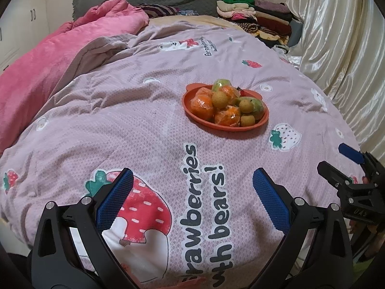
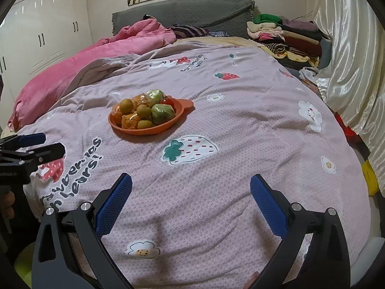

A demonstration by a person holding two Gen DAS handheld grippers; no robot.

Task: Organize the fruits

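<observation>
Resting on the pink-lilac quilt (image 1: 144, 125) of the bed is an orange plate (image 1: 190, 113) with small ear-like tabs on its rim, and it carries all the fruit. On the plate are wrapped oranges (image 1: 203, 107), round brownish-yellow fruits (image 1: 219, 99), green fruits in clear wrap (image 2: 162, 113) and one red tomato-like fruit (image 2: 167, 101). They lie piled together, touching each other.

The left hand-held gripper (image 1: 192, 180) hangs above the quilt, nearer to the camera than the plate and well apart from it. Its blue fingers (image 1: 115, 197) are spread wide and hold nothing. The right hand-held gripper (image 2: 191, 185) is also on the near side of the plate, over a bare part of the quilt. Its blue pads (image 2: 269, 204) stand wide apart, released, with nothing between them.

Beyond the plate, toward the grey headboard (image 2: 187, 14), lies a bunched pink blanket (image 2: 72, 72). To the far right of the plate is a stack of folded clothes (image 2: 284, 38) beside a shiny cream curtain (image 2: 349, 60).
</observation>
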